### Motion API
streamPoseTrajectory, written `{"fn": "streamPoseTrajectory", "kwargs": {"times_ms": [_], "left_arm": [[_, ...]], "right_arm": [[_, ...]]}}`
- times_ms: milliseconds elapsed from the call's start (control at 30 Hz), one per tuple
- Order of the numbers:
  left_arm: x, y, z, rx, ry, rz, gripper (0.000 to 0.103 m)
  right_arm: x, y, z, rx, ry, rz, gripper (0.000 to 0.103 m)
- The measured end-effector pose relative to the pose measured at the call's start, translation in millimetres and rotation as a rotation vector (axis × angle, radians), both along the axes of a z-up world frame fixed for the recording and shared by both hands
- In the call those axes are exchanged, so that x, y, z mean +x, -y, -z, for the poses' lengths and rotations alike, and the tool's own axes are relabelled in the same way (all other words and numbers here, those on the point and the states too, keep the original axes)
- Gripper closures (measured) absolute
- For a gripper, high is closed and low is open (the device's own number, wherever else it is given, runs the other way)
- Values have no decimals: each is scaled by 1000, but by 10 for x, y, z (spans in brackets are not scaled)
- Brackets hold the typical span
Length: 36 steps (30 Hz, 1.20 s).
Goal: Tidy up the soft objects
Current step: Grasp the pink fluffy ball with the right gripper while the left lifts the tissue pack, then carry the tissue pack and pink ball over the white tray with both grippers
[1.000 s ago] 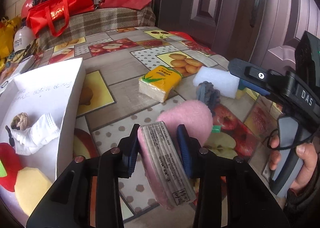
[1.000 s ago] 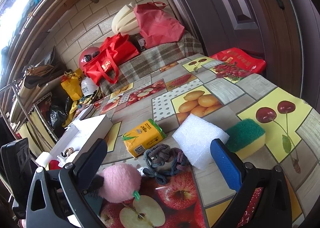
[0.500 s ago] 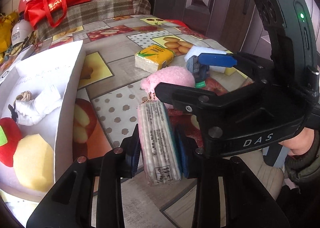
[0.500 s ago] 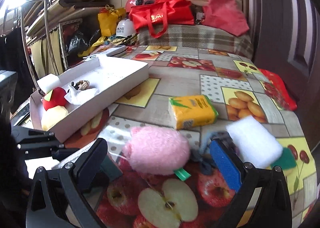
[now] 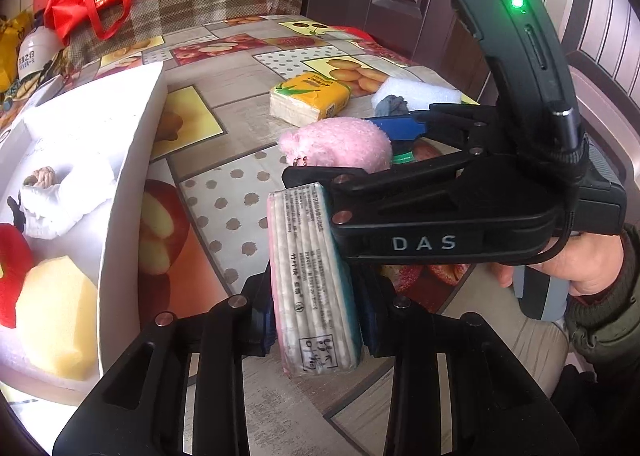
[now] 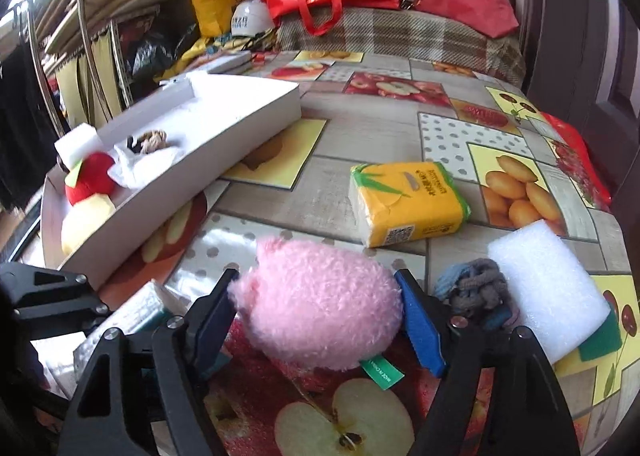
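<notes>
Left wrist: our left gripper point(image 5: 316, 312) clamps one flat tissue pack point(image 5: 312, 280) beside one white box point(image 5: 132, 192); the right tool blocks the table beyond.

Right wrist: our right gripper point(image 6: 316, 316), jaws just closing, brackets one pink plush point(image 6: 320, 304), pads at its sides; one yellow pack point(image 6: 404, 204), one foam block point(image 6: 548, 292) lie beyond.

Fuzzy pink plush toy point(image 6: 320, 320), glossy tablecloth point(image 6: 400, 128)

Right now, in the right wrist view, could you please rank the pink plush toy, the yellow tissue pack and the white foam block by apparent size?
1. pink plush toy, largest, though nearest the camera.
2. white foam block and yellow tissue pack look alike; I would not rank them.
</notes>
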<state>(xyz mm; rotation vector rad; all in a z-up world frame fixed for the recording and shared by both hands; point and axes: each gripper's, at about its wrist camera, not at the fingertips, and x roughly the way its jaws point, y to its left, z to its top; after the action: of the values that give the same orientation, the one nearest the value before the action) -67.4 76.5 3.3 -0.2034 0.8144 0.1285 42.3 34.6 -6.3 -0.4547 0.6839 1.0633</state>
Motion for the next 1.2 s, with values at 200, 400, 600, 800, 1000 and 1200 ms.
{"fn": "streamPoseTrajectory", "kwargs": {"times_ms": [200, 400, 600, 800, 1000, 1200], "left_arm": [[-135, 27, -107, 33, 81, -15, 73], [-424, 89, -340, 148, 281, -49, 73], [-664, 50, -493, 250, 425, -142, 73], [-745, -74, -484, 347, 428, -194, 73], [-807, -303, -464, 323, 410, -237, 73], [-1067, -514, -439, 340, 393, -318, 73]], "right_arm": [[-33, 74, -55, 43, 24, -2, 38], [-295, 592, -347, 326, 121, 64, 38], [-591, 922, -549, 493, 245, 125, 37], [-614, 861, -560, 485, 269, 120, 37], [-600, 829, -546, 466, 267, 131, 37], [-613, 757, -519, 445, 255, 115, 37]]}}
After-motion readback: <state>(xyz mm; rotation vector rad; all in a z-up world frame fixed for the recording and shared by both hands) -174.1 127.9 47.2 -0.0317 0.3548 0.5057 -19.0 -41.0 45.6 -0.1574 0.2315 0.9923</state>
